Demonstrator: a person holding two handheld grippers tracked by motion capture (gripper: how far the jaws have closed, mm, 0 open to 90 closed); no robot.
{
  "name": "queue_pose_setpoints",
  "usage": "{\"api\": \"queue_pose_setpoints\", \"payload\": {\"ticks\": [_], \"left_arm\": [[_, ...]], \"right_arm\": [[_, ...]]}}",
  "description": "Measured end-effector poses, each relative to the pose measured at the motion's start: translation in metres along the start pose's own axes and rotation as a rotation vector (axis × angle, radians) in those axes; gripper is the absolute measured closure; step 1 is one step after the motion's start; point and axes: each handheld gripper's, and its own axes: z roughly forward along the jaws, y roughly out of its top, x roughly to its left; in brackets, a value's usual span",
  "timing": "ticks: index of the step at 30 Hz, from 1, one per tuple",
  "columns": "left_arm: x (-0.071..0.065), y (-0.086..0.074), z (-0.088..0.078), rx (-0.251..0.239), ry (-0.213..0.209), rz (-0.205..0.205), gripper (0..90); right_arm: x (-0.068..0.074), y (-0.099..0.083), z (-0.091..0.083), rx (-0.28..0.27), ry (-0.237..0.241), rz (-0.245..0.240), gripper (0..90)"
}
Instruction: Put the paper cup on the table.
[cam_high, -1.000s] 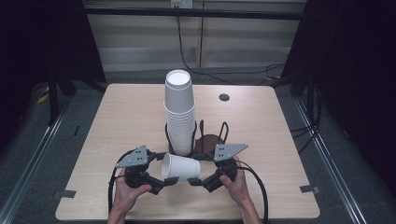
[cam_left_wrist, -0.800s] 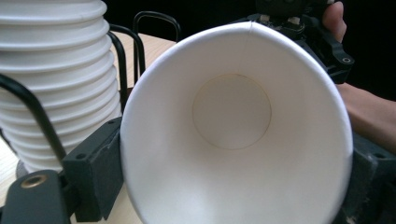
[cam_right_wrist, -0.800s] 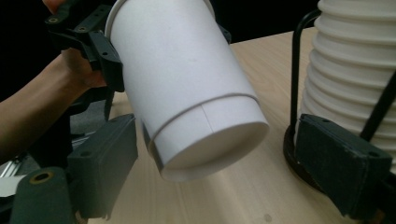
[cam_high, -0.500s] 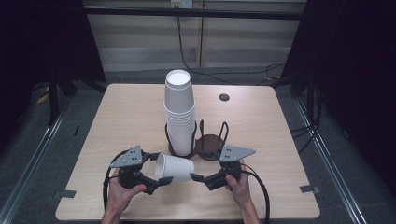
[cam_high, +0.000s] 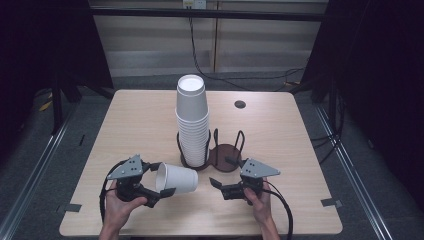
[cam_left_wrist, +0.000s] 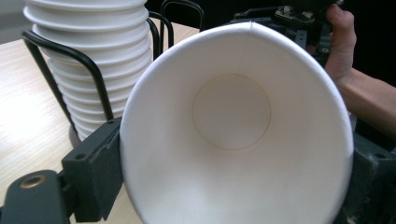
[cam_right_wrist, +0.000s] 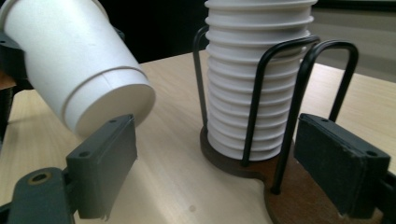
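**Cup held sideways in the left fingers, base toward the right hand**

The left gripper (cam_high: 159, 179) clamps the paper cup (cam_high: 176, 178) at its rim – mouth toward its own camera, long axis lying level above the counter (cam_high: 140, 125), base pointing at the right gripper (cam_high: 216, 186). The right fingers (cam_right_wrist: 105, 158) stand spread and empty, just short of that base. Behind both, the cup stack (cam_high: 192, 120) fills one bay of the wire holder (cam_high: 225, 152) – the right hand is nearer its empty bay.

Left tool (cam_high: 161, 179) clamped, right tool (cam_high: 216, 184) open-jawed, both low, facing inward.
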Motion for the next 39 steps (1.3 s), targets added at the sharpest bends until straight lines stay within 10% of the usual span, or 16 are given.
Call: {"api": "queue_pose_setpoints", "payload": {"ticks": [17, 39], "left_arm": [[0.017, 0.000, -0.018, 0.131, 0.092, -0.026, 11.4], [0.045, 0.016, -0.030, 0.289, 0.216, -0.046, 11.2]], "right_arm": [[-0.003, -0.032, -0.008, -0.127, -0.190, 0.039, 13.9], [0.001, -0.043, -0.013, -0.249, -0.299, 0.012, 12.5]]}}
